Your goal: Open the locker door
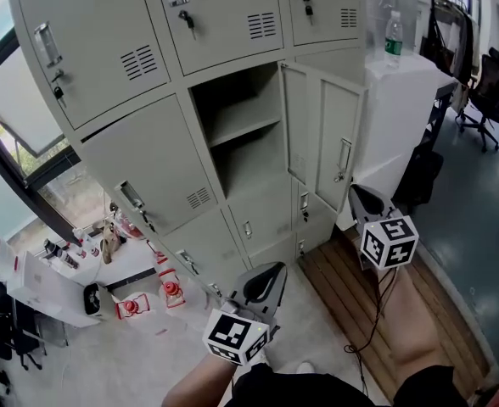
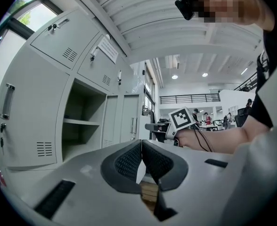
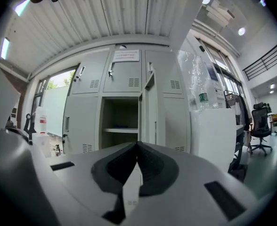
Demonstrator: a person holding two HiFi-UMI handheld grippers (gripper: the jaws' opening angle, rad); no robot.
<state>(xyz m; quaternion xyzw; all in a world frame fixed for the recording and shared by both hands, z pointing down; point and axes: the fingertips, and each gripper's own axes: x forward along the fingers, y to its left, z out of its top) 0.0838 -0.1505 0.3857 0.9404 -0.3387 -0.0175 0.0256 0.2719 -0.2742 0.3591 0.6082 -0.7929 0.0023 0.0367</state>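
Observation:
The grey locker bank (image 1: 139,155) fills the head view. One middle locker (image 1: 237,125) stands open and its shelf is bare. Its door (image 1: 339,142) is swung out to the right, with the handle (image 1: 344,159) near its free edge. My right gripper (image 1: 357,192) is shut on nothing, just below and to the right of that edge, apart from it. My left gripper (image 1: 271,271) is lower, in front of the bottom lockers, and is also shut and empty. In the right gripper view the jaws (image 3: 137,144) meet before the open locker (image 3: 121,126). The left gripper's jaws (image 2: 141,142) also touch.
A white cabinet (image 1: 402,108) with a water bottle (image 1: 393,39) stands right of the lockers. A wooden platform (image 1: 351,299) lies beneath, crossed by a cable (image 1: 377,312). Office chairs (image 1: 491,91) are at far right. A low white table (image 1: 63,295) with red items sits at the left.

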